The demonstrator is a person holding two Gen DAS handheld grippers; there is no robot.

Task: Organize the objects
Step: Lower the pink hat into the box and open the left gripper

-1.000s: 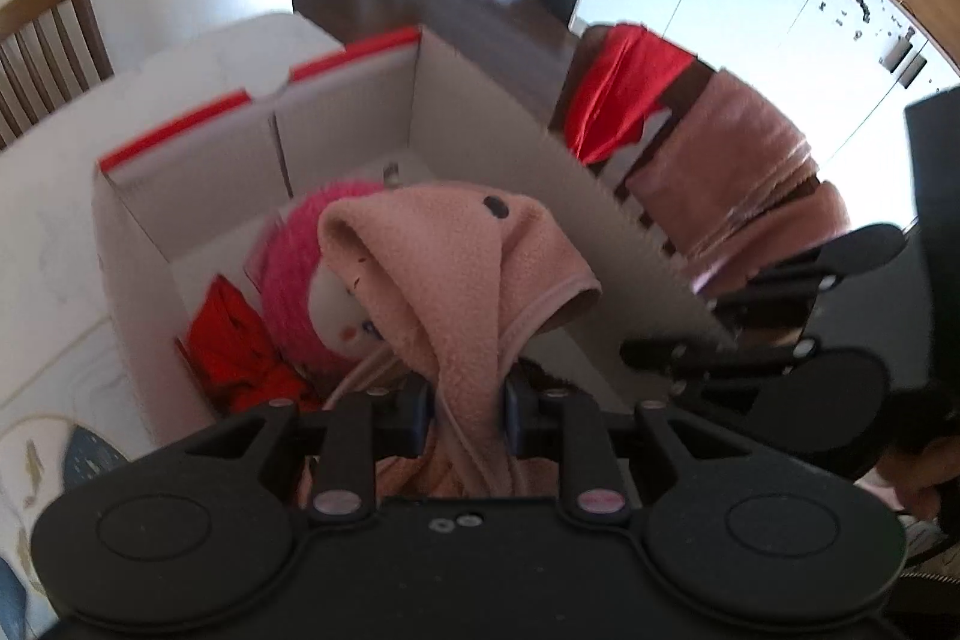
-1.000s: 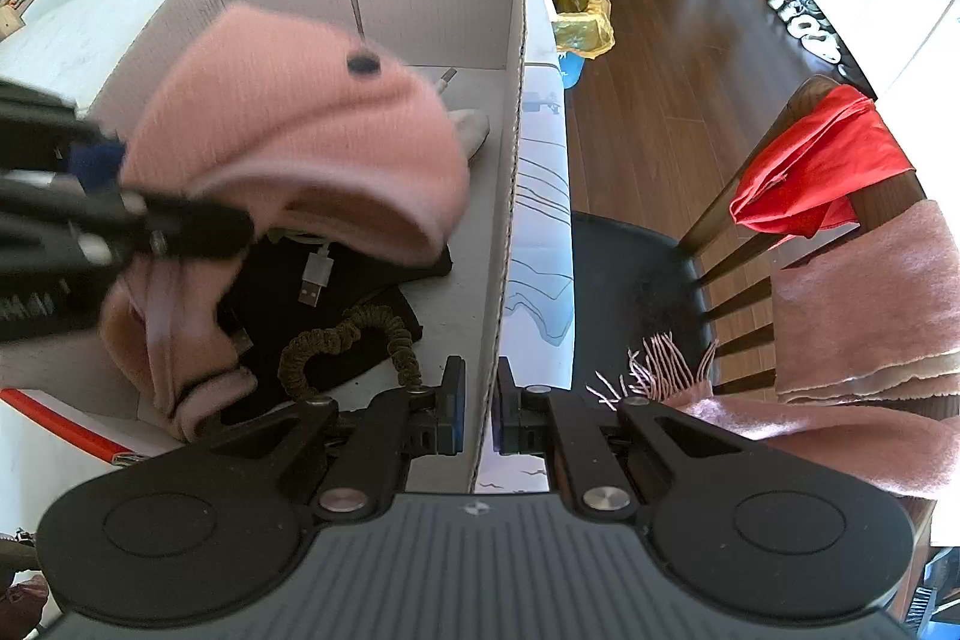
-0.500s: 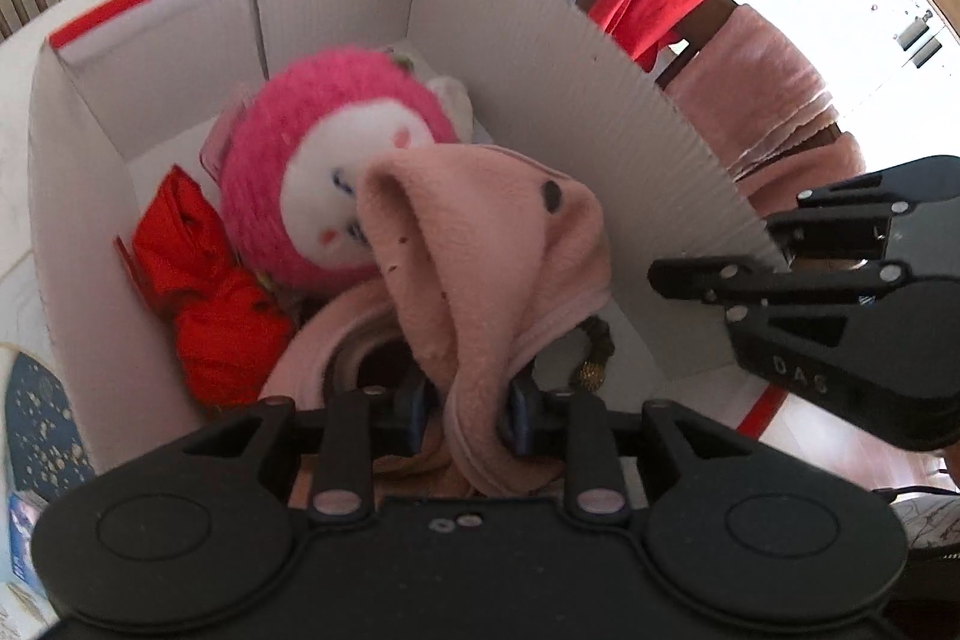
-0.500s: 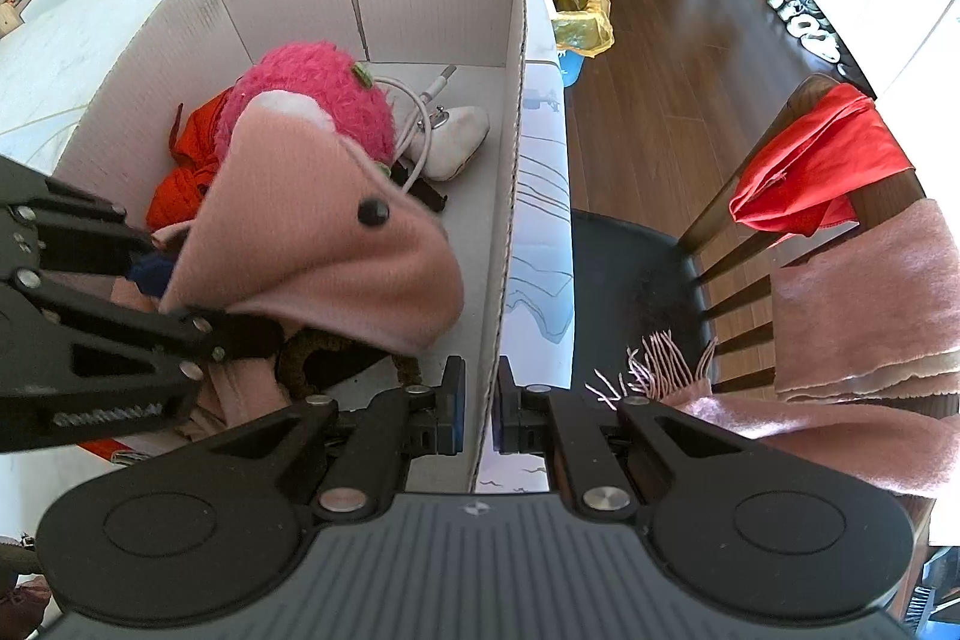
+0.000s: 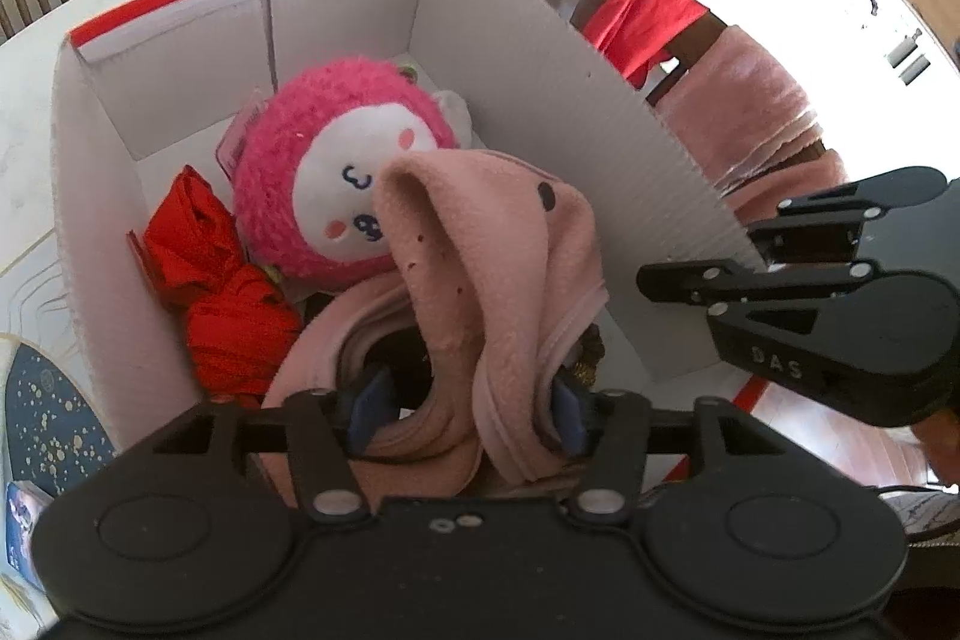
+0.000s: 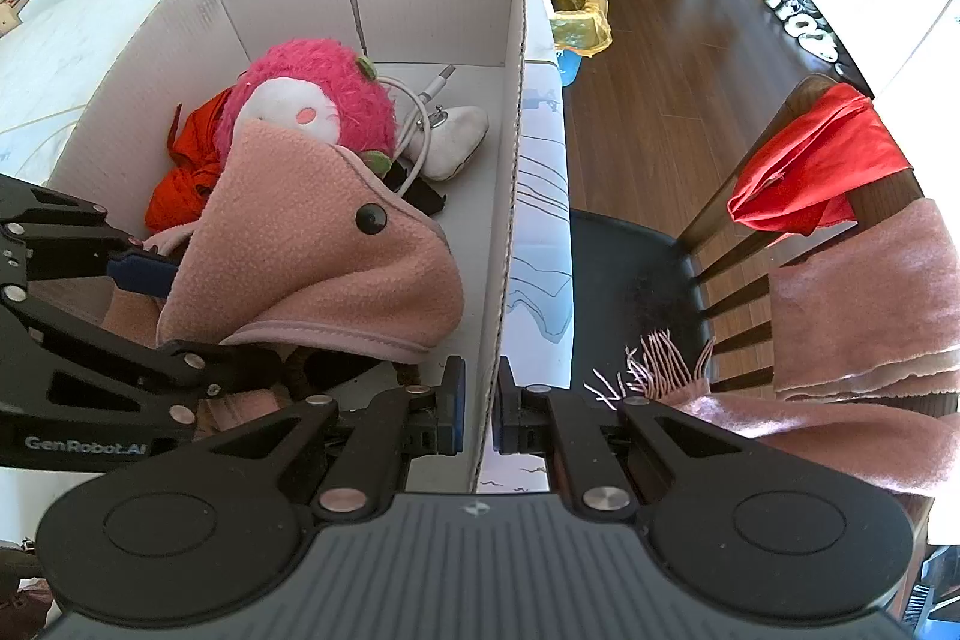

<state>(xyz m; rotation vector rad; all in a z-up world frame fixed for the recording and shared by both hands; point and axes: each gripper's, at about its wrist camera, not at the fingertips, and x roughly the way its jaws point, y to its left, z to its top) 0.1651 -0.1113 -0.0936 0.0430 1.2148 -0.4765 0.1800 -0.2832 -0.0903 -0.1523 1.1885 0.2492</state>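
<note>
My left claw (image 5: 459, 415), jaws just opening, drops the soft pink fleece hat (image 5: 498, 280) at frame centre into the white corrugated box (image 6: 513, 160); right claw (image 6: 478, 403) pinches its wall, best held steady.

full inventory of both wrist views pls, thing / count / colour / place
cardboard box: 1, white with red rim, on the table
plush toy: 1, bright pink with white face, inside the box
pink fleece garment: 1, pale pink with dark button, in the box over the plush
red fabric bundle: 1, red, in the box beside the plush
white pouch: 1, off-white, on the box floor
cable: 1, white, by the pouch
chair: 1, wood with black seat, beside the table
red cloth: 1, red, over the chair back
pink scarf: 1, fringed, draped on the chair
bin: 1, yellow bag, on the floor
left gripper: jaws just opened, garment loose between them
right gripper: shut on the box wall
</note>
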